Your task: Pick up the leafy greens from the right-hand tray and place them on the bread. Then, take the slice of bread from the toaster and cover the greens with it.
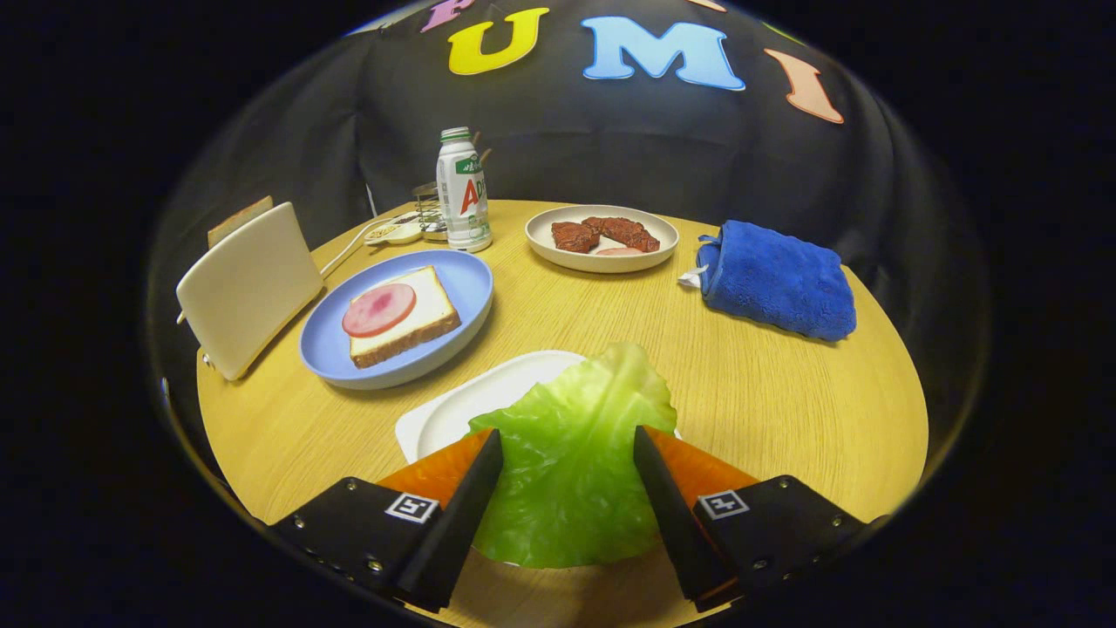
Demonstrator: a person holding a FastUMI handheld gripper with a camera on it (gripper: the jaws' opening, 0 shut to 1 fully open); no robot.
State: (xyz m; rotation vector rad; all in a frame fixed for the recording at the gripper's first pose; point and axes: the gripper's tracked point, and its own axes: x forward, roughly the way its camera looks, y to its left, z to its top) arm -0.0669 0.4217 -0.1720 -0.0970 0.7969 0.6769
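I see my gripper (568, 453) with its fingers spread fairly wide and the pale green, crinkled lettuce leaf (575, 462) lying between them; the leaf's edges meet both fingers, though I cannot tell whether they press on it. Beneath the leaf, a white rounded plastic tray (453, 414) sits on the round light-wood table (767, 384), reaching toward eleven o'clock. Further out at ten o'clock, a light blue plate (462, 279) carries a slice of white bread with a brown crust (418, 327), topped by a round pink ham slice (379, 310). Just beside it at nine o'clock stands a cream toaster (248, 288). At two o'clock lies a folded blue towel (780, 279). Farther, at twelve, I see a beige dish (558, 249) with dark meat pieces (606, 234), and at eleven a white bottle with a green cap (463, 192).
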